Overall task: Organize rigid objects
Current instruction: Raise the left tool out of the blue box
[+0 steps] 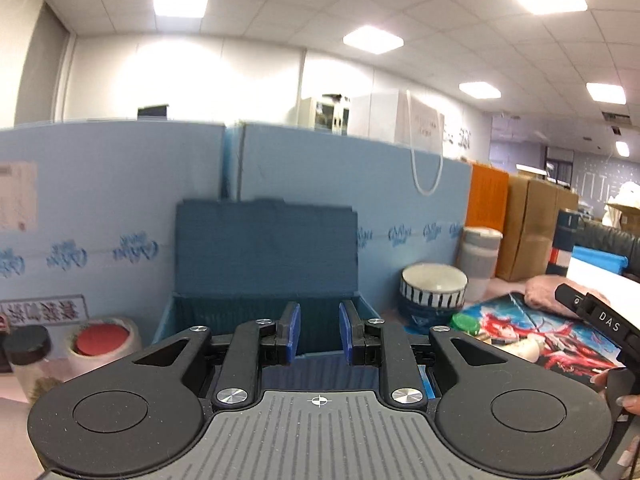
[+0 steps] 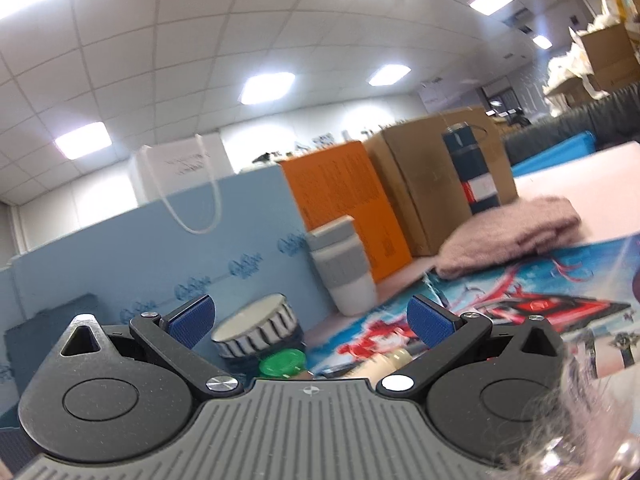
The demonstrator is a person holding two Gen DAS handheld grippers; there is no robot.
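Note:
My left gripper (image 1: 319,335) is open and empty, its blue pads a short gap apart, pointing into an open blue storage box (image 1: 266,264) with its lid up. Right of the box stands a striped bowl (image 1: 434,287), a green lid (image 1: 466,322) and a grey and white cup (image 1: 480,256). My right gripper (image 2: 311,320) is wide open and empty, pointing at the striped bowl (image 2: 256,332), the green lid (image 2: 282,362), a cream bottle (image 2: 386,362) lying on its side, and the grey and white cup (image 2: 344,268).
A printed anime mat (image 2: 500,308) covers the table, with a pink cloth (image 2: 512,236) on it. A red-lidded jar (image 1: 102,342) and a dark-lidded jar (image 1: 28,356) stand left of the box. Blue foam walls (image 1: 120,200), cardboard boxes (image 2: 432,184) and a dark flask (image 2: 470,168) stand behind.

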